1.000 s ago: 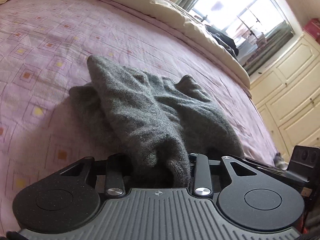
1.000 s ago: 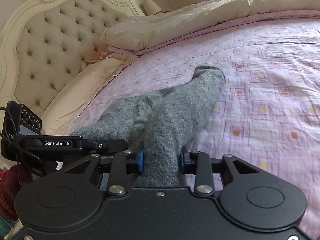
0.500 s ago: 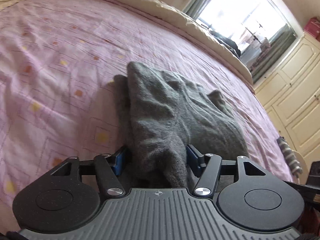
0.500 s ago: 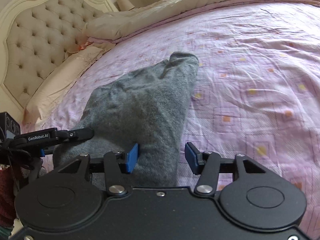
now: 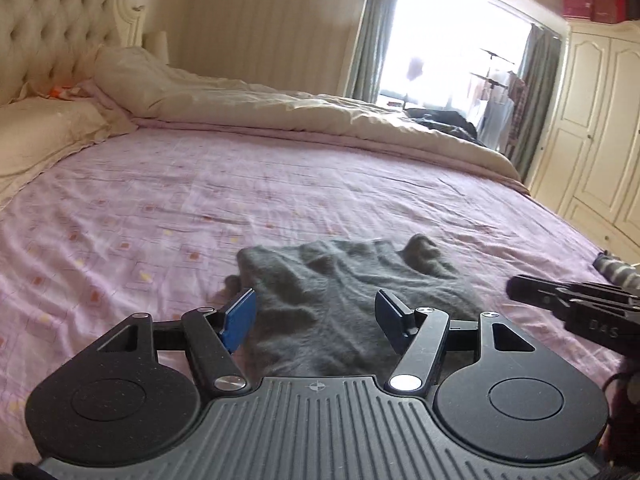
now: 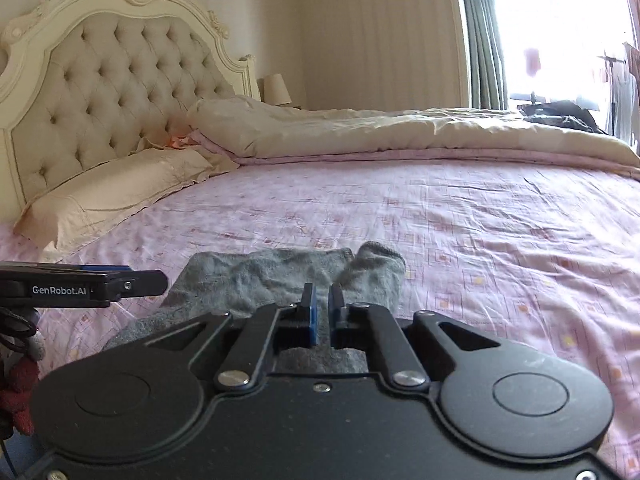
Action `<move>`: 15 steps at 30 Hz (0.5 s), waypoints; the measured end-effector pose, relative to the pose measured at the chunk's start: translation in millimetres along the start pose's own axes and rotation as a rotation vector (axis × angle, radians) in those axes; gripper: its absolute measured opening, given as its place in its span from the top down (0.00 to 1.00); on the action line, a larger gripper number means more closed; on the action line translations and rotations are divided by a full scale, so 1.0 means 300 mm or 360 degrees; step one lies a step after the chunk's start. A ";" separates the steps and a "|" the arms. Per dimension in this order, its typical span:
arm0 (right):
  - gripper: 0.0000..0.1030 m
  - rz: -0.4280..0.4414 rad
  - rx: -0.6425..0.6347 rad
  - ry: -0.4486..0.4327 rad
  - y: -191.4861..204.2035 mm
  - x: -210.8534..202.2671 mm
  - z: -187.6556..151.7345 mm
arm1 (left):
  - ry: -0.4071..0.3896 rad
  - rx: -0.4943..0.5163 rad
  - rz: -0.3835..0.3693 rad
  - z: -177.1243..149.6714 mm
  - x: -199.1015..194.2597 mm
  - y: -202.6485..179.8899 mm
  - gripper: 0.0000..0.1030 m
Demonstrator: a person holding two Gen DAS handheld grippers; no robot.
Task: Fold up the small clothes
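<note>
Left wrist view: left gripper (image 5: 316,318) has its blue pads (image 5: 240,318) spread wide apart, nothing clamped between them. Grey knit garment (image 5: 352,284), prob. a small sweater or similar, lies bunched w/ folds on the pink patterned bedsheet (image 5: 200,200), just ahead of and partly under the gripper. Near edge of garment runs beneath the gripper body. A rounded bit of the fabric sticks up at the far right side. At right edge, right gripper (image 5: 576,304) comes into view side-on, above the sheet, beside the garment. Cream duvet (image 5: 300,116) is piled along the far side of bed; tufted headboard (image 5: 52,20) top left; cream wardrobe (image 5: 600,120) right; bright window (image 5: 452,40) w/ grey curtains.

Right wrist view: right gripper (image 6: 322,308) pads nearly together, only a narrow slit between; no cloth seen in the slit. Grey garment (image 6: 280,276) lies flat-ish on sheet (image 6: 480,240) right in front and passing under the gripper. Left gripper (image 6: 100,284) shows at left edge, side-on, tip near garment's left edge. Pillow (image 6: 120,184) against headboard (image 6: 112,72), duvet (image 6: 400,132) behind, lamp (image 6: 276,88) past the bed.
</note>
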State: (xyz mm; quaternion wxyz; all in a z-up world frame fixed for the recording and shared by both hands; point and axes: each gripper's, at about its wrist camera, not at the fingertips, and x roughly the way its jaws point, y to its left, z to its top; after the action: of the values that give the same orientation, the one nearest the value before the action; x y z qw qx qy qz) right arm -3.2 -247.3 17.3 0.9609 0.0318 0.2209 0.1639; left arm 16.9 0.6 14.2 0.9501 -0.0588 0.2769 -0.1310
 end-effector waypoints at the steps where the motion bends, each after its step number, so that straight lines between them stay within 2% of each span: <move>1: 0.88 0.0008 -0.0003 0.0003 0.002 0.021 -0.002 | 0.0015 0.0007 -0.0011 -0.006 0.027 -0.014 0.38; 3: 0.88 -0.0014 -0.0036 0.0053 0.005 0.073 -0.017 | 0.0058 0.0040 0.0021 -0.032 0.079 -0.036 0.38; 5: 0.89 -0.0087 -0.0087 0.0209 -0.002 0.148 -0.063 | 0.0105 0.0077 0.0107 -0.069 0.129 -0.036 0.38; 6: 0.95 -0.0099 -0.0086 0.0273 -0.015 0.185 -0.094 | 0.0161 0.0074 0.0153 -0.095 0.157 -0.021 0.36; 8: 1.00 -0.0078 -0.0088 0.0186 -0.031 0.188 -0.133 | 0.0159 -0.0035 0.0121 -0.133 0.174 0.026 0.29; 9: 1.00 -0.0078 -0.0089 0.0191 -0.030 0.182 -0.131 | 0.0156 -0.0079 0.0113 -0.138 0.173 0.038 0.27; 12: 1.00 -0.0091 -0.0109 0.0206 -0.023 0.174 -0.123 | 0.0175 -0.0058 0.0125 -0.131 0.156 0.041 0.25; 15: 1.00 -0.0084 -0.0094 0.0211 -0.029 0.167 -0.118 | 0.0179 -0.0103 0.0130 -0.142 0.159 0.053 0.18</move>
State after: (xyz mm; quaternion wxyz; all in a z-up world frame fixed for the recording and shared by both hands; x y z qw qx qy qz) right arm 26.6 -239.5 -36.7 0.9487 -0.0134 0.2798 0.1468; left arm 36.1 0.7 -48.9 0.9352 -0.0706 0.3362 -0.0861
